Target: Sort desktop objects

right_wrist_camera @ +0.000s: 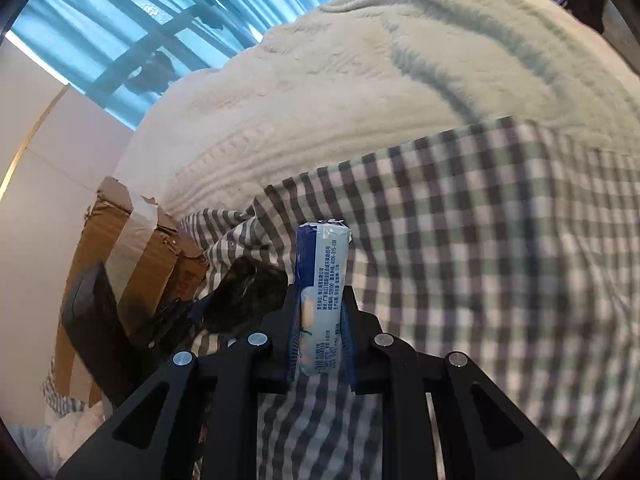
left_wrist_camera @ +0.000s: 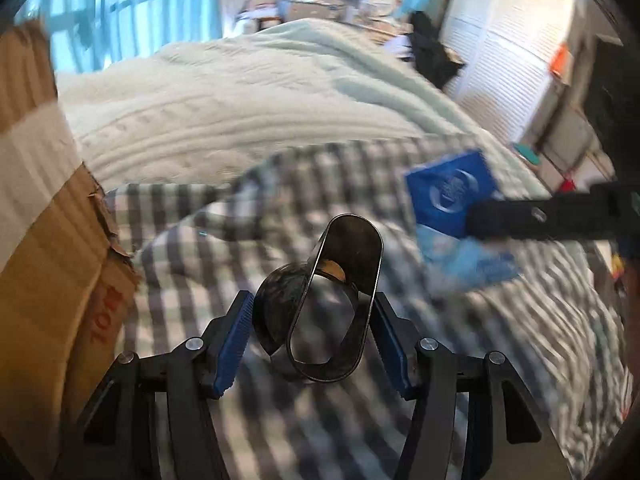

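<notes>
My left gripper (left_wrist_camera: 314, 324) is shut on a shiny dark metal stand with an oval loop (left_wrist_camera: 336, 300), held above the checked cloth (left_wrist_camera: 240, 264). My right gripper (right_wrist_camera: 320, 340) is shut on a blue and white tissue pack (right_wrist_camera: 322, 276), held edge-up over the checked cloth (right_wrist_camera: 480, 260). In the left wrist view the tissue pack (left_wrist_camera: 452, 200) shows at the right, held by the right gripper's black fingers (left_wrist_camera: 520, 220). In the right wrist view the left gripper and its metal stand (right_wrist_camera: 240, 296) show at the lower left, blurred.
A taped cardboard box (left_wrist_camera: 48, 240) stands at the left, also in the right wrist view (right_wrist_camera: 132, 264). A cream knitted blanket (left_wrist_camera: 240, 92) lies beyond the checked cloth. White louvred doors (left_wrist_camera: 504, 64) and clutter stand at the far right.
</notes>
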Available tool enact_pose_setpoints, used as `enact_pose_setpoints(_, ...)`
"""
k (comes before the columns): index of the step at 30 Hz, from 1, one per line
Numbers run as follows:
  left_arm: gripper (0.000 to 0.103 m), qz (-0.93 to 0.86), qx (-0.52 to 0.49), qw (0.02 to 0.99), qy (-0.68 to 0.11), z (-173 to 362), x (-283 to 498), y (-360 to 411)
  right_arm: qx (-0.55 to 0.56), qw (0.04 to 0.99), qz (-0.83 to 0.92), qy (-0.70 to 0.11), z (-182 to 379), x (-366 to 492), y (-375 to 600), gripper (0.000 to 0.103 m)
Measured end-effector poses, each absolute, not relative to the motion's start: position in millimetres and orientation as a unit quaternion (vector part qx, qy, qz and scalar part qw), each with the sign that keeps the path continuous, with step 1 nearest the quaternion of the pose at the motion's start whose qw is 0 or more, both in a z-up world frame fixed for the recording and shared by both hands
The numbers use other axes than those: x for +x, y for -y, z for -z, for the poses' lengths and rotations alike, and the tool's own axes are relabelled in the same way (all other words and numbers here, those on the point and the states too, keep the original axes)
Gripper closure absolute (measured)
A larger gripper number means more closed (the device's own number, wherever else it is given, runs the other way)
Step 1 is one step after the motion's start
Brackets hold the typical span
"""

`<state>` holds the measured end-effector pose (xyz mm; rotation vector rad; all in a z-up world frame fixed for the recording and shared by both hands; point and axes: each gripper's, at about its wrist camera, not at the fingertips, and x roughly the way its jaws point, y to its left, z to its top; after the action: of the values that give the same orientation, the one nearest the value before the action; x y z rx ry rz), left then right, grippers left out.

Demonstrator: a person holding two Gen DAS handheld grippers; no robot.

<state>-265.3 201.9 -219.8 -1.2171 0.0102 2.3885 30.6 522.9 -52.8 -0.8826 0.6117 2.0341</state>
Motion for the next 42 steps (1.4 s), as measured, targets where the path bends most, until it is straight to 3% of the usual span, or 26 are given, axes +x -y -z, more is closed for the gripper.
enact_pose_setpoints(8,0.043,-0.884,-0.389,0.257,0.036,125,-213,-176,-0.342,0.414,-0.829,-0.156,-10,6,-449,0.085)
enact_pose_setpoints(14,0.043,-0.932,-0.324,0.154,0.053,33,-181,-97,-0.328,0.359,-0.872,-0.050,-57,-73,-366,0.085)
enact_pose_setpoints(18,0.043,-0.939,-0.336,0.066,0.041,25,-179,-42,-0.344,0.318,-0.883,-0.007,-46,-134,-324,0.085)
enact_pose_setpoints(22,0.042,-0.926,-0.375,-0.001,0.052,47,-180,14,-0.364,0.319,-0.875,-0.022,-15,-176,-317,0.083)
enact_pose_setpoints(23,0.042,-0.924,-0.380,-0.008,0.053,51,-175,23,-0.360,0.326,-0.874,-0.019,-11,-181,-316,0.076)
enact_pose_setpoints(24,0.033,-0.922,-0.382,-0.018,0.055,53,-170,31,-0.362,0.332,-0.871,-0.021,-6,-186,-316,0.054)
enact_pose_setpoints(25,0.019,-0.921,-0.384,-0.025,0.059,55,-168,37,-0.361,0.333,-0.871,-0.022,-5,-187,-312,0.044)
enact_pose_setpoints(26,0.015,-0.921,-0.383,-0.032,0.062,54,-165,43,-0.354,0.335,-0.873,-0.018,-5,-185,-309,0.038)
enact_pose_setpoints(27,0.011,-0.924,-0.375,-0.038,0.065,53,-155,52,-0.313,0.256,-0.913,0.059,-14,-196,-301,0.038)
enact_pose_setpoints(30,0.005,-0.932,-0.353,-0.037,0.067,44,-137,59,-0.305,0.283,-0.905,0.091,-19,-184,-279,0.037)
enact_pose_setpoints(31,0.000,-0.934,-0.350,-0.038,0.068,42,-134,60,-0.295,0.304,-0.901,0.099,-21,-174,-271,0.033)
enact_pose_setpoints(36,0.000,-0.937,-0.337,-0.041,0.079,40,-107,49,-0.256,0.389,-0.876,0.127,-1,-134,-248,0.000)
enact_pose_setpoints(39,0.000,-0.934,-0.344,-0.044,0.086,51,-96,42,-0.286,0.399,-0.862,0.127,30,-118,-256,0.000)
enact_pose_setpoints(42,0.000,-0.926,-0.367,-0.036,0.081,60,-94,33,-0.322,0.412,-0.849,0.077,49,-112,-274,0.000)
